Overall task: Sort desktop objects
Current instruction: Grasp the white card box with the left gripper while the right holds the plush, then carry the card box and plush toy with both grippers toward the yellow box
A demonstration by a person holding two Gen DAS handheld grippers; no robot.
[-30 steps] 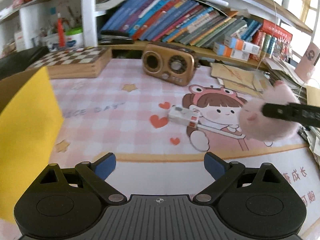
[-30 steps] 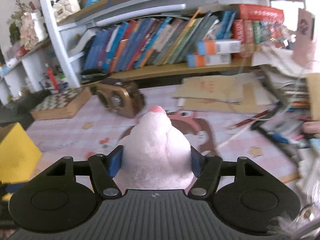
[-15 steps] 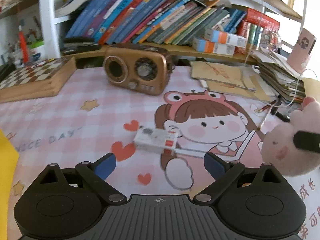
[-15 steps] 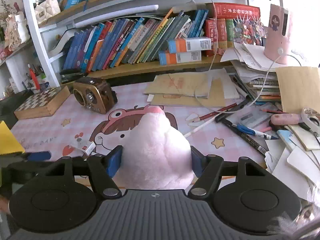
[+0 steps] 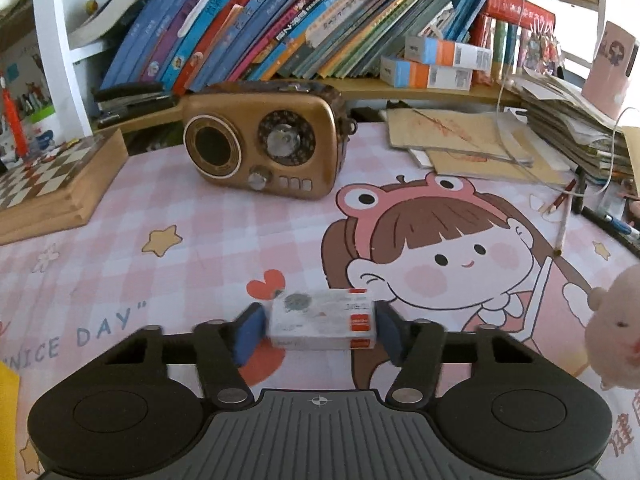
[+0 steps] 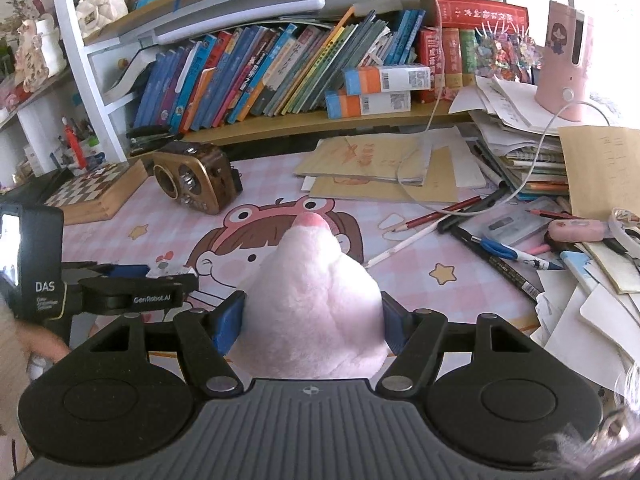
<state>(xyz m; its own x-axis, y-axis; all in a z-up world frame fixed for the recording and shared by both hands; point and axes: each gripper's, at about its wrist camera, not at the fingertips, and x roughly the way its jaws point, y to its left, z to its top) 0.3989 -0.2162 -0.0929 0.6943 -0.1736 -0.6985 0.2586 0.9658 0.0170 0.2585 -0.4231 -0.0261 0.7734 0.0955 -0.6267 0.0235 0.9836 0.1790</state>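
Note:
A small white box with red labels (image 5: pixel 320 320) lies on the pink cartoon desk mat (image 5: pixel 200 240). My left gripper (image 5: pixel 318 330) straddles it, one blue pad at each end. Its jaws are closing; the right pad meets the box end, and a thin gap still shows at the left pad. From the right wrist view the left gripper (image 6: pixel 160 270) sits low at the left with the box (image 6: pixel 174 269) at its tips. My right gripper (image 6: pixel 312 320) is shut on a pink plush toy (image 6: pixel 316 292), held above the mat. That toy (image 5: pixel 612 340) shows at the right edge of the left wrist view.
A brown retro radio (image 5: pixel 264 140) and a wooden chessboard box (image 5: pixel 48 184) stand at the back of the mat, under a shelf of books (image 5: pixel 280 28). Papers, pens and pencils (image 6: pixel 500 248) crowd the right side. A yellow object (image 5: pixel 6 420) touches the left edge.
The left gripper moved forward over the mat to the white box and its jaws narrowed around it. The yellow object slid almost out of view. The right gripper kept the plush toy.

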